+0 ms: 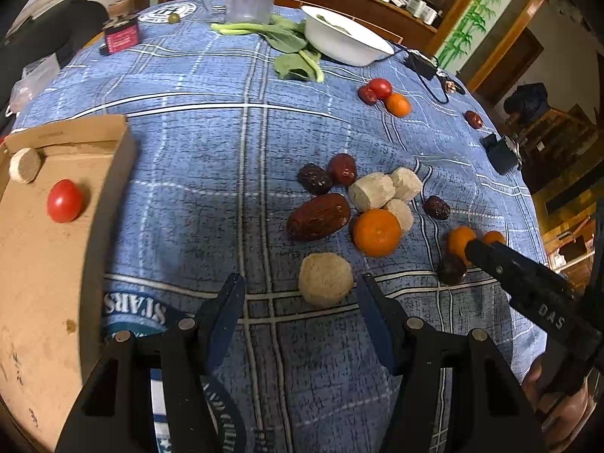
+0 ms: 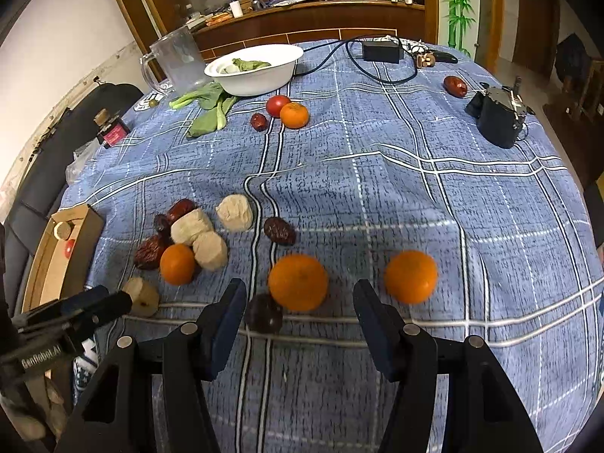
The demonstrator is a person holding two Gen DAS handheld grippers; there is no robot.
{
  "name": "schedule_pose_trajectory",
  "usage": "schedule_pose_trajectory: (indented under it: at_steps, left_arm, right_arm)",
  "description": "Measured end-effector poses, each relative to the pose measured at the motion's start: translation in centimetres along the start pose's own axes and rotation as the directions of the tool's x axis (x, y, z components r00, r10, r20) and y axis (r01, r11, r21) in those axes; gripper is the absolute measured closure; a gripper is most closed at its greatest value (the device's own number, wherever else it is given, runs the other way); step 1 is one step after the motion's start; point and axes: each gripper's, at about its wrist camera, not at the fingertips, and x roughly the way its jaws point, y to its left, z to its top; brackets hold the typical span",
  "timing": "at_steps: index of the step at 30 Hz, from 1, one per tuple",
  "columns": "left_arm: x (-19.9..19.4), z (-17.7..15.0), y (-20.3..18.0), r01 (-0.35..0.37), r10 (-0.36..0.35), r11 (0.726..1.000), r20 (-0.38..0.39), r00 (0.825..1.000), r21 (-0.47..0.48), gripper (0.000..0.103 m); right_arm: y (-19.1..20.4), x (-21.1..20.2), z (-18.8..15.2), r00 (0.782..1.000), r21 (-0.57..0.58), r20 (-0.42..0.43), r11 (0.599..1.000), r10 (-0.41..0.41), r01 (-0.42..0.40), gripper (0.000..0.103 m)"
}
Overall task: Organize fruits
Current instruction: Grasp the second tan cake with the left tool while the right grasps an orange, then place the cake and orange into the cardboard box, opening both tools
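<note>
My left gripper (image 1: 299, 285) is open and points down at the blue checked cloth (image 1: 211, 158). A round beige cake (image 1: 325, 279) lies between its tips, nearer the right finger, and neither pad touches it. At left, a cardboard box (image 1: 45, 271) holds a cherry tomato (image 1: 64, 201) and a beige cake (image 1: 24, 165). My right gripper (image 2: 298, 294) is open too, with a mandarin (image 2: 298, 281) just ahead between its tips and a dark date (image 2: 264, 313) by its left finger. A second mandarin (image 2: 410, 276) sits to the right. Dates, cakes and a mandarin (image 2: 177, 264) are clustered at left.
At the far side are a white bowl (image 2: 260, 75) with greens, loose leaves (image 2: 211, 109), a clear jug (image 2: 177, 60), a tomato, date and mandarin group (image 2: 281, 113), a black adapter with cable (image 2: 381, 51) and a black device (image 2: 498, 117). A red-labelled bottle (image 2: 111, 132) stands at left.
</note>
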Motion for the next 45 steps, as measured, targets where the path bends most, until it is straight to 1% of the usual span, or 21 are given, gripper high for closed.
schedule_pose_trajectory:
  at_steps: [4, 7, 13, 15, 18, 20, 21, 22, 23, 24, 25, 27, 38, 45]
  left_arm:
    - [0.8, 0.0, -0.6, 0.010, -0.009, 1.000, -0.007, 1.000, 0.028, 0.044]
    - [1.3, -0.1, -0.9, 0.001, -0.001, 0.999, -0.006, 1.000, 0.044, 0.044]
    - [1.4, -0.1, -1.1, -0.008, 0.008, 0.998, 0.003, 1.000, 0.056, 0.044]
    - [1.4, -0.2, -1.3, -0.022, 0.021, 0.998, 0.010, 1.000, 0.065, 0.045]
    - [1.4, -0.4, -1.5, -0.052, 0.050, 0.995, 0.024, 0.998, 0.081, 0.052]
    - [1.4, -0.5, -1.5, -0.062, 0.060, 0.994, 0.028, 0.998, 0.086, 0.058]
    - [1.3, -0.5, -1.5, -0.053, 0.051, 0.995, 0.028, 0.998, 0.085, 0.063]
    - [1.3, -0.4, -1.5, -0.037, 0.035, 0.996, 0.024, 0.999, 0.084, 0.072]
    - [1.3, -0.4, -1.6, -0.030, 0.029, 0.996, 0.021, 0.999, 0.085, 0.072]
    - [1.2, -0.5, -1.8, -0.041, 0.039, 0.994, 0.022, 0.999, 0.097, 0.072]
    - [1.1, -0.6, -2.0, -0.046, 0.043, 0.993, 0.025, 0.999, 0.107, 0.073]
    - [0.7, -0.5, -2.1, -0.046, 0.043, 0.993, 0.033, 0.999, 0.112, 0.073]
    - [-2.0, -0.8, -1.6, -0.037, 0.031, 0.996, 0.065, 0.997, 0.086, 0.072]
    - [-4.5, -1.3, 0.3, -0.040, 0.036, 0.998, 0.095, 0.995, 0.043, 0.072]
  right_arm:
    - [-0.3, 1.1, 0.3, 1.000, 0.012, -0.023, 1.000, -0.008, 0.008, 0.040]
    - [-0.3, 1.8, 0.2, 0.999, 0.020, -0.038, 1.000, -0.011, 0.012, 0.040]
    - [-0.1, 2.0, 0.3, 0.999, 0.021, -0.035, 1.000, -0.019, 0.020, 0.040]
    - [0.0, 2.1, 0.3, 0.999, 0.020, -0.036, 1.000, -0.021, 0.022, 0.040]
    - [-0.1, 2.3, 0.4, 0.999, 0.025, -0.036, 0.999, -0.020, 0.021, 0.040]
    - [-0.1, 2.3, 0.4, 0.999, 0.028, -0.033, 0.999, -0.020, 0.021, 0.040]
    - [-0.1, 2.3, 0.4, 0.999, 0.029, -0.031, 0.999, -0.020, 0.021, 0.040]
    - [0.0, 2.3, 0.4, 0.999, 0.029, -0.028, 0.999, -0.016, 0.017, 0.043]
    - [0.0, 2.3, 0.4, 1.000, 0.028, -0.026, 1.000, -0.010, 0.010, 0.049]
    - [0.1, 2.2, 0.4, 1.000, 0.024, -0.025, 1.000, 0.001, 0.000, 0.053]
    - [0.3, 2.2, 0.5, 1.000, 0.017, -0.024, 1.000, 0.007, -0.007, 0.060]
    - [0.8, 1.9, 0.5, 1.000, -0.007, -0.012, 1.000, -0.013, 0.013, 0.065]
    - [1.3, -0.1, -0.3, 1.000, 0.021, 0.007, 1.000, 0.014, -0.014, 0.065]
    - [3.5, -1.6, -0.9, 0.999, 0.000, 0.014, 0.999, 0.043, -0.043, 0.064]
